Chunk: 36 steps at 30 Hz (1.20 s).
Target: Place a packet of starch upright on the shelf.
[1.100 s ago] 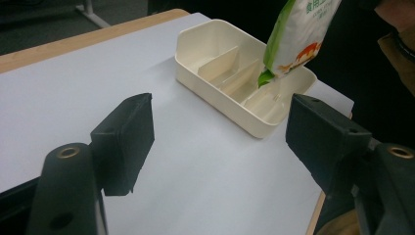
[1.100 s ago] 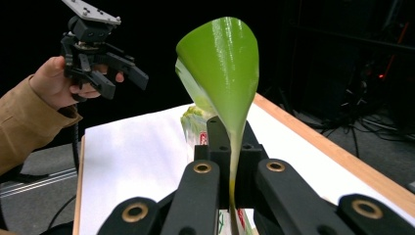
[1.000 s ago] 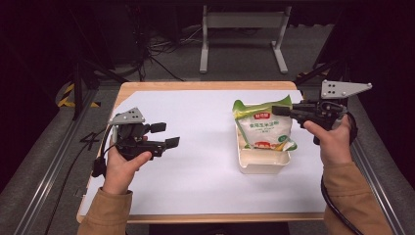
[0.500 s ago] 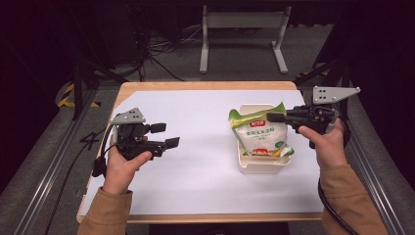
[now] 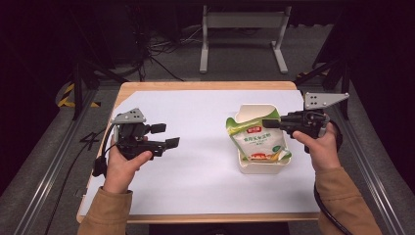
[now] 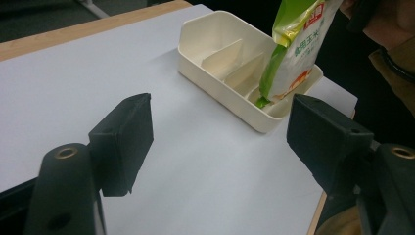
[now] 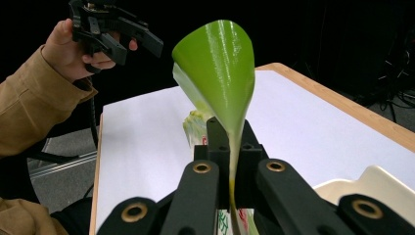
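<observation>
A green and white snack pouch [image 5: 257, 139] hangs tilted over a cream divided tray [image 5: 254, 110] at the table's right. Its lower end rests in the tray's near part. My right gripper [image 5: 270, 123] is shut on the pouch's upper right edge. In the right gripper view the pouch [image 7: 220, 73] rises curled from between the shut jaws of my right gripper [image 7: 230, 161]. My left gripper [image 5: 165, 135] is held open above the table's left side, with nothing in it. In the left gripper view my left gripper [image 6: 220, 127] faces the tray [image 6: 210, 73] and the pouch [image 6: 293, 44].
White paper [image 5: 195, 166] covers the wooden table [image 5: 205, 85]. A metal stand [image 5: 242, 29] is on the floor behind the table. Rails run along both sides. My left gripper [image 7: 112, 29] shows far off in the right gripper view.
My right gripper has moved left and lower with the pouch, so the pouch now sits deeper over the tray's near part. The left gripper has stayed in place, open.
</observation>
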{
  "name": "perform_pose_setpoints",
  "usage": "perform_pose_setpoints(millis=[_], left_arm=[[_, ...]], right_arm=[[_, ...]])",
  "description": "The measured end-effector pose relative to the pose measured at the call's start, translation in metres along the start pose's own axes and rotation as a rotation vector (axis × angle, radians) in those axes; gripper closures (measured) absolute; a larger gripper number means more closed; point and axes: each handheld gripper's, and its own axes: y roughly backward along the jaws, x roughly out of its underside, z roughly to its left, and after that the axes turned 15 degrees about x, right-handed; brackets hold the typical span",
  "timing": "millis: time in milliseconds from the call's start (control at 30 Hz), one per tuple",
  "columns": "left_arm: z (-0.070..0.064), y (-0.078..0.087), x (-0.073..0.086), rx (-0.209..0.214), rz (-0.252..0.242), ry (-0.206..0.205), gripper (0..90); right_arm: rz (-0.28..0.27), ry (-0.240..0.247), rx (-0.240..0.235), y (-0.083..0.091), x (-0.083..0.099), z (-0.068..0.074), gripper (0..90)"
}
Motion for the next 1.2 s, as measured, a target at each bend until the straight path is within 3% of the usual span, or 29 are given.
perform_pose_setpoints(millis=[567,633,767,1000,1200], left_arm=[[0.005,-0.002,0.003,-0.031,0.015,-0.014,24.6],[0.005,-0.003,0.004,-0.035,0.016,-0.002,24.6],[0.006,-0.003,0.004,-0.038,0.027,-0.018,24.6],[0.007,-0.004,0.005,-0.044,0.028,-0.013,24.5],[0.009,-0.006,0.006,-0.047,0.04,-0.011,24.4]], right_arm=[[0.047,-0.033,0.008,-0.006,0.022,-0.006,87.7],[0.04,-0.049,0.004,-0.005,0.026,-0.008,87.6],[0.035,-0.061,0.007,-0.002,0.029,-0.01,87.0],[0.092,-0.031,0.062,0.002,0.036,-0.01,82.8],[0.069,-0.049,0.085,0.01,0.036,-0.011,75.7]])
